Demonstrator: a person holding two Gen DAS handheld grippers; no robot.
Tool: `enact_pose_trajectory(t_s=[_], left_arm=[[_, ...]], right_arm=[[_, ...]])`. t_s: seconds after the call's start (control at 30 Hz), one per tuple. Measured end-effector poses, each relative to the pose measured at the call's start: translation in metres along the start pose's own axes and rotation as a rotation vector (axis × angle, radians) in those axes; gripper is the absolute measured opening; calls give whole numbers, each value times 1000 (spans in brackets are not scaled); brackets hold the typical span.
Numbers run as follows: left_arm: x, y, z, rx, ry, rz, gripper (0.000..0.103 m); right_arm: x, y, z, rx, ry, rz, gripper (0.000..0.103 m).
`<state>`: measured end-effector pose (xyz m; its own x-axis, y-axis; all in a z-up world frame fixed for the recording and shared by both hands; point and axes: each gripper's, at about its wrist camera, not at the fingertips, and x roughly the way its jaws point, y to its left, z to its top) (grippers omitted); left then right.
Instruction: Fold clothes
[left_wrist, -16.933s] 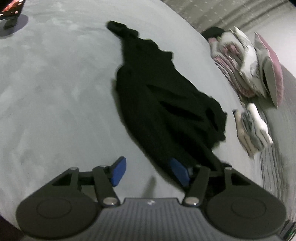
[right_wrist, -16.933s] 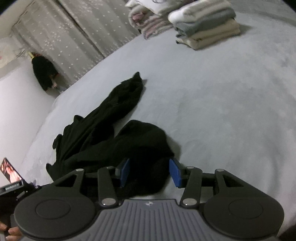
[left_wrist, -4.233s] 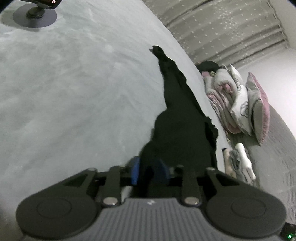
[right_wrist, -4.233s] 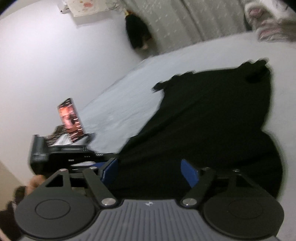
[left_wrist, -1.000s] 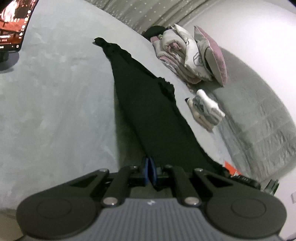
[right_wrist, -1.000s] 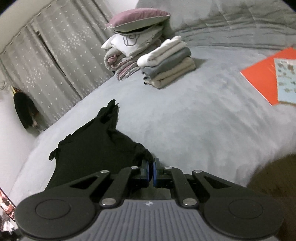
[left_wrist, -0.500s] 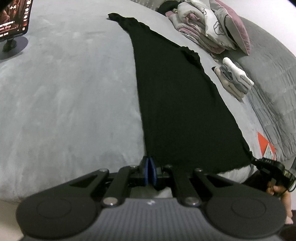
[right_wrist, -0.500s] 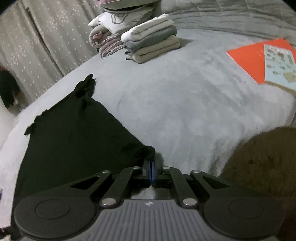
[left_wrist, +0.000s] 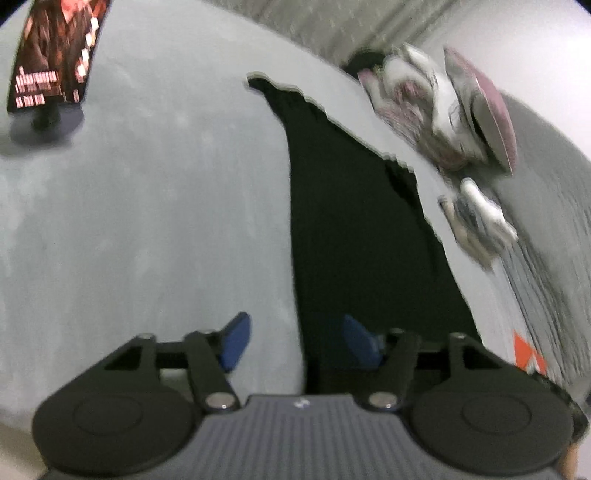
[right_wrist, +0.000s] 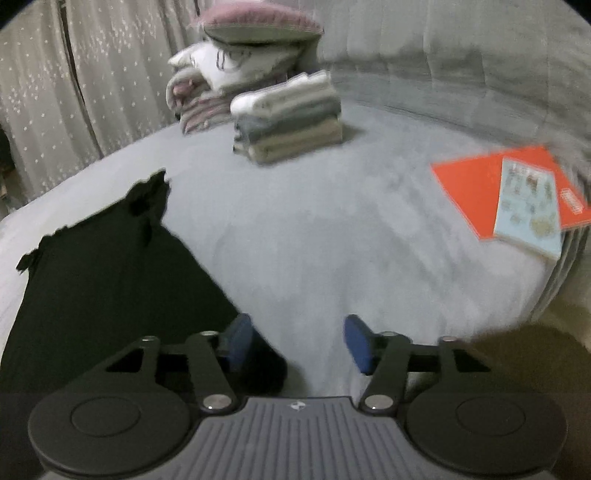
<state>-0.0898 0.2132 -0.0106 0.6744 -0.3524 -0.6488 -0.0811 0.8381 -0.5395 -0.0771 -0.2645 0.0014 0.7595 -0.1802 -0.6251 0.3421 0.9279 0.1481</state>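
A black garment lies spread flat and long on the grey bed. Its far end tapers to a point. My left gripper is open over the garment's near left corner, with the left edge running between its blue pads. In the right wrist view the same garment lies at the left. My right gripper is open above the garment's near right corner, and the left pad is over the cloth. Neither gripper holds anything.
A stack of folded clothes and a pile of pillows and bedding sit at the bed's far side. An orange booklet lies on the right. A tablet on a stand is at the far left. Curtains hang behind.
Both grippers have opened and let go of the garment's near corners. The garment now lies flat on the bed. Both cameras have tilted up a little.
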Motion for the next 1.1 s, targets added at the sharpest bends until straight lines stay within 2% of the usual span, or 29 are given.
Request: enact_pose_trajectory(t_s=[0.03, 0.07, 0.13, 0.23, 0.3, 0.47, 0.6, 0.73, 0.83, 0.9, 1.0, 1.1], left_arm=[[2, -6, 5, 8, -24, 11, 63], [4, -12, 9, 21, -55, 18, 72], [12, -26, 17, 49, -114, 36, 82], [31, -49, 28, 94, -173, 67, 86], [49, -65, 38, 110, -165, 74, 88], [88, -110, 62, 167, -153, 97, 102], [117, -141, 76, 269, -159, 91, 103], [153, -142, 74, 309, -214, 122, 103], [180, -131, 73, 296, -223, 169, 103], [194, -124, 76, 262, -217, 188, 103], [210, -110, 79, 195, -202, 213, 103], [217, -109, 76, 222, -221, 245, 103]], right_arm=[[-1, 5, 5, -15, -18, 8, 66], [0, 11, 11, -34, -37, 16, 68], [7, 24, 19, -69, -66, 35, 72], [30, 57, 27, -140, -79, 94, 74], [45, 79, 33, -187, -88, 133, 75], [82, 134, 46, -306, -110, 232, 75], [117, 178, 55, -395, -118, 337, 78], [158, 211, 55, -466, -122, 443, 80], [187, 225, 51, -498, -104, 505, 81], [204, 229, 49, -506, -70, 527, 81], [218, 218, 54, -453, -3, 558, 82], [228, 203, 59, -409, 41, 580, 87]])
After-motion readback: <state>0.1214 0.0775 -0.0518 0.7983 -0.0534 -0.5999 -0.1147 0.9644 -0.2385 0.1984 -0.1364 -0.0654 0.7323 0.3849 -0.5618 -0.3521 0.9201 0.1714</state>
